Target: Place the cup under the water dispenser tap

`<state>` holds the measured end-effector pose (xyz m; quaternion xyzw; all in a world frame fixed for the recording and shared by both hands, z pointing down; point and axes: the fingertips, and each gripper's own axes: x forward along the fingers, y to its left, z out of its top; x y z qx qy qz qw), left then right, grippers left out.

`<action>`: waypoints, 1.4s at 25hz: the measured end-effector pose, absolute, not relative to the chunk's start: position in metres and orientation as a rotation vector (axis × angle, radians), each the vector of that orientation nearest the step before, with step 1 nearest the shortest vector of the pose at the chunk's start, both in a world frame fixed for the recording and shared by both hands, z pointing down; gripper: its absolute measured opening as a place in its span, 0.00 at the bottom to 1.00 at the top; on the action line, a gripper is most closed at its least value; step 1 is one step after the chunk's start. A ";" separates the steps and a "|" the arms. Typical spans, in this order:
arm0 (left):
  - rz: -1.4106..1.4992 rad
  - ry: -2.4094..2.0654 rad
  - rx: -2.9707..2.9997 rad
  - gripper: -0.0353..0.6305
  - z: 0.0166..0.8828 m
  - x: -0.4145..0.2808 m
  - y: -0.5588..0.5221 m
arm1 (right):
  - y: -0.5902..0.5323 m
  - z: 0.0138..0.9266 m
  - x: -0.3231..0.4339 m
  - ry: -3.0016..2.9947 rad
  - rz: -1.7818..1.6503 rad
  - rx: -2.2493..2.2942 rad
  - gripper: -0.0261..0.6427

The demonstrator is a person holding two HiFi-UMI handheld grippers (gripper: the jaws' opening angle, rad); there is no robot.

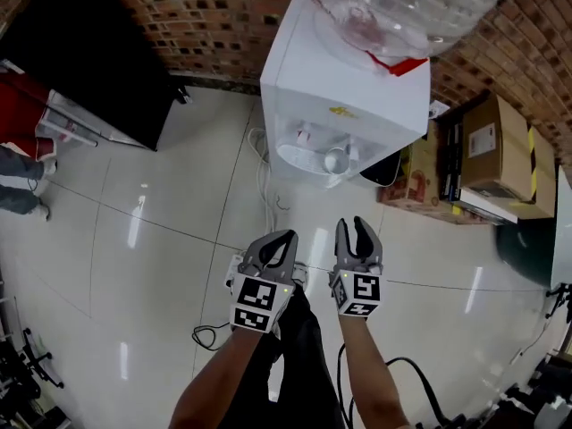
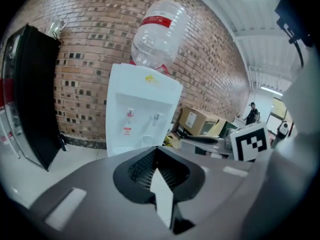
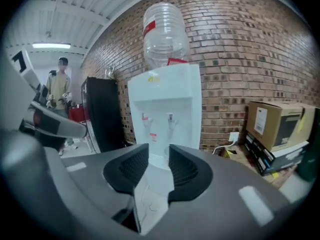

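**Head view:** your cup [image 1: 337, 160] stands in the recess of the white water dispenser [image 1: 357, 96], on the drip tray below the taps. Neither of your grippers is near it. The left gripper [image 1: 288, 238] and the right gripper [image 1: 350, 225] hang side by side over the tiled floor [image 1: 161, 239], well short of the machine. I judge the placing step done. What is left for you is to check that the cup sits straight under one tap and not between the two. The cup looks empty, though it is too small here to be sure. The big clear bottle [image 1: 393, 7] upended on top shows no water level that I can make out. A closed cardboard box [image 1: 496, 150] sits by the brick wall to the right.

**Left gripper view:** your fingers are pressed together tip to tip, with nothing in them. Beyond them the dispenser faces you, with a red tap on the left and a paler one on the right. The cup shows faintly below them and seems nearer the right one.

**Right gripper view:** your fingers stand a narrow way apart and hold nothing; only the dispenser's front shows through the gap. If the cup needs a nudge, you would have to spread these fingers wider and come in level with the recess.
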<state>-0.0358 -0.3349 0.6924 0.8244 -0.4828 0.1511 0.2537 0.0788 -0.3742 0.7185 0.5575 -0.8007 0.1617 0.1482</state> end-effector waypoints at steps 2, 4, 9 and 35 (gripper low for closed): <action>0.395 -1.300 2.239 0.07 0.666 -0.039 -0.305 | -0.331 0.692 0.080 -2.260 0.551 1.631 0.09; 0.370 -1.293 2.233 0.07 0.636 -0.043 -0.274 | -0.287 0.663 0.081 -2.227 0.629 1.651 0.04; 0.306 -1.255 2.259 0.07 0.571 -0.047 -0.211 | -0.207 0.584 0.087 -2.225 0.646 1.688 0.04; 0.209 -1.294 2.386 0.07 0.430 0.011 0.062 | 0.090 0.451 0.166 -2.366 0.589 1.502 0.04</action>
